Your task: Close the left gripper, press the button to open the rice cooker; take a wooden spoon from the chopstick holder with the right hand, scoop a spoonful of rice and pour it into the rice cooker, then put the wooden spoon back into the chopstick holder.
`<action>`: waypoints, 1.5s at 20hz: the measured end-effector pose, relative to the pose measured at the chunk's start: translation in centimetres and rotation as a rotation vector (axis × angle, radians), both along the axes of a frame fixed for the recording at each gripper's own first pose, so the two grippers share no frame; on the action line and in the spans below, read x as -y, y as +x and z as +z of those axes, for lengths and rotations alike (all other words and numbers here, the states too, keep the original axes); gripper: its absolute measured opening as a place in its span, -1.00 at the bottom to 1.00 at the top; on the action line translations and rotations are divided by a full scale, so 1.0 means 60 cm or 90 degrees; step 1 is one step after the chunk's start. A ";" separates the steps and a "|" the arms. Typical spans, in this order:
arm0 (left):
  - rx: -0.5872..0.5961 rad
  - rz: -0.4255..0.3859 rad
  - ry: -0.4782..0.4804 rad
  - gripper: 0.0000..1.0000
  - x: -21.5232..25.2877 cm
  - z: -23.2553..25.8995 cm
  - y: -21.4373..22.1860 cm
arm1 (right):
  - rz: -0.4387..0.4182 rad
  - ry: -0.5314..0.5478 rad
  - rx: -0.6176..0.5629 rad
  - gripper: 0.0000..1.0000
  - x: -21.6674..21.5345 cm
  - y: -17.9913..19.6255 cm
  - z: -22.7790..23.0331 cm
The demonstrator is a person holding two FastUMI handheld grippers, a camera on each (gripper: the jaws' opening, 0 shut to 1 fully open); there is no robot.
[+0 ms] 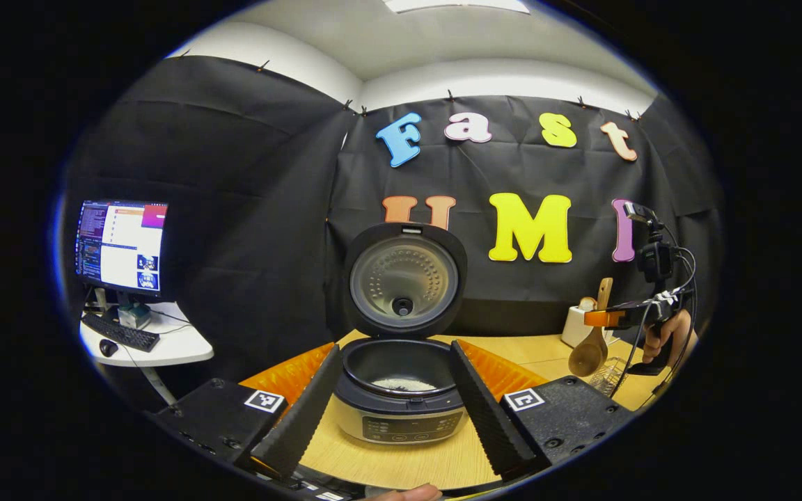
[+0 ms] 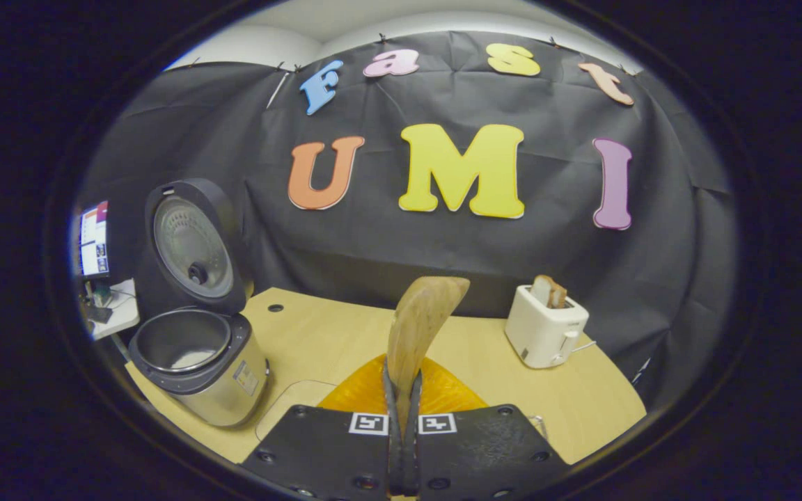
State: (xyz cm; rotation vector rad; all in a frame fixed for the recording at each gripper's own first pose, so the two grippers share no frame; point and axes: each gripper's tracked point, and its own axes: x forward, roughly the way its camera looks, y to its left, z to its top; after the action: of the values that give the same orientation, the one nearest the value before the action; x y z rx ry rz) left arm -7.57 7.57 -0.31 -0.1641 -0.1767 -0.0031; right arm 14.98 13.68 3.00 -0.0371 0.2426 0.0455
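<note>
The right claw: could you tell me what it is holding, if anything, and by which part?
The right claw is shut on the wooden spoon, gripping its handle, with the bowl sticking out ahead. The left claw is open and holds nothing.

Smooth wooden spoon point(image 2: 416, 327), wooden table point(image 2: 317, 334)

Silver-and-black rice cooker point(image 2: 199, 369), white toaster point(image 2: 544, 334), tan wooden spoon point(image 2: 418, 327).
</note>
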 end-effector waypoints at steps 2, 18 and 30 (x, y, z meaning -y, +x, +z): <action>0.003 -0.001 0.011 0.96 0.008 0.002 0.000 | -0.015 0.003 -0.009 -0.98 -0.012 0.011 -0.027; 0.009 -0.047 0.001 0.96 0.041 0.006 0.003 | -0.150 -0.179 -0.023 -0.98 -0.010 0.080 -0.138; -0.011 -0.032 -0.007 0.96 0.025 -0.008 0.015 | -0.057 -0.063 -0.083 -0.98 -0.118 0.038 -0.180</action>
State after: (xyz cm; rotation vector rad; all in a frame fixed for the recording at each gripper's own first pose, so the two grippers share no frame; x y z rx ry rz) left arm -6.66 6.06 -0.77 -0.1788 -0.1554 -0.0514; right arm 17.28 20.78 -7.82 -0.1222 0.3765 -0.0533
